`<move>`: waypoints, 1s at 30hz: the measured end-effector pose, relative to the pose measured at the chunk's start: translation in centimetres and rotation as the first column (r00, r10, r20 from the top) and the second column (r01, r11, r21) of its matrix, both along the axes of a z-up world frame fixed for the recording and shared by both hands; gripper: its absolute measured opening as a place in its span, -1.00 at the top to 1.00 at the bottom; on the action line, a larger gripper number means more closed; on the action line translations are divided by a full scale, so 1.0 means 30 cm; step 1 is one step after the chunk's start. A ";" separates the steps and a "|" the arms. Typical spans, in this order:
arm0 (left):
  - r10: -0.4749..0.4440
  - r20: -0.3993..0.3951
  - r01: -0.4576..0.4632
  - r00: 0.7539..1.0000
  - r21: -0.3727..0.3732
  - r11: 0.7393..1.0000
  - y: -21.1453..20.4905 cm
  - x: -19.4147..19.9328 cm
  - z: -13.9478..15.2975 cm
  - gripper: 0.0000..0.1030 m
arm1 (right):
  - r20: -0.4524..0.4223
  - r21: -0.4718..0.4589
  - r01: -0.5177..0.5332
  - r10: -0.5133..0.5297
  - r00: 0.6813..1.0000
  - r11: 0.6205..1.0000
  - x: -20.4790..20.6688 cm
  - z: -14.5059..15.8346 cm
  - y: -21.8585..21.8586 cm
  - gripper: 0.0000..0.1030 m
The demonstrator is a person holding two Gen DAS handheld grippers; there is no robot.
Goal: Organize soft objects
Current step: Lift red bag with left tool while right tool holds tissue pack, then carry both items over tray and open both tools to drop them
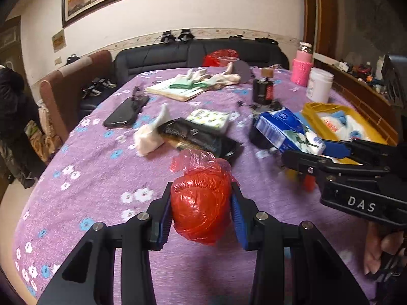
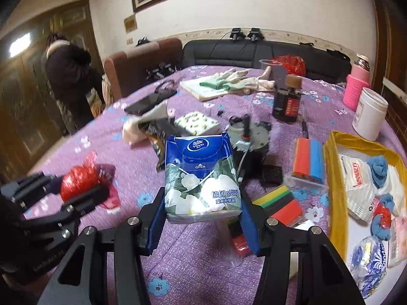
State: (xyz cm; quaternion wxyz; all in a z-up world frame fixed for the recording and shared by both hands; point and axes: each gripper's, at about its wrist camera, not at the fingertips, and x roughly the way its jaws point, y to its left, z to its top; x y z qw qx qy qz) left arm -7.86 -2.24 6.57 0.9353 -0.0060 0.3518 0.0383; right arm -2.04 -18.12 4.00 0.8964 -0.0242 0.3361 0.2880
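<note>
My left gripper (image 1: 201, 212) is shut on a balled red plastic bag (image 1: 201, 203), held above the purple flowered tablecloth (image 1: 101, 183). From the right wrist view the same left gripper (image 2: 84, 190) and red bag (image 2: 78, 181) show at the left. My right gripper (image 2: 202, 217) is shut on a blue and white tissue pack (image 2: 202, 178), lifted off the cloth. In the left wrist view the right gripper (image 1: 313, 150) carries that tissue pack (image 1: 287, 131) near a yellow tray (image 1: 313, 106). The yellow tray (image 2: 333, 178) holds soft packets, a white bag and blue cloth pieces.
On the table lie a black snack packet (image 1: 201, 137), a crumpled white cloth (image 1: 150, 137), a phone (image 1: 124, 114), gloves on a book (image 1: 203, 78), a dark bottle (image 2: 287, 101), a white jar (image 2: 368, 114), a pink bottle (image 2: 356, 86) and coloured sponges (image 2: 309, 160). A person (image 2: 68, 81) stands far left.
</note>
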 end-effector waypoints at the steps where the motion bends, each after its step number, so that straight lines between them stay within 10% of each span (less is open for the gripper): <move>1: -0.012 -0.002 0.012 1.000 -0.007 1.000 -0.013 0.006 0.007 0.23 | 0.001 0.011 0.008 -0.008 1.000 1.000 0.000 0.009 -0.014 -0.11; 16: -0.352 -0.042 0.341 0.935 -0.164 0.925 -0.490 0.167 0.067 0.23 | -0.017 0.098 0.392 -0.392 0.920 0.915 0.062 0.103 -0.587 -0.11; 30: -0.472 -0.138 0.446 0.871 -0.179 0.877 -0.804 0.263 -0.051 0.23 | -0.125 -0.110 0.556 -0.566 0.815 0.824 0.279 0.022 -0.873 -0.10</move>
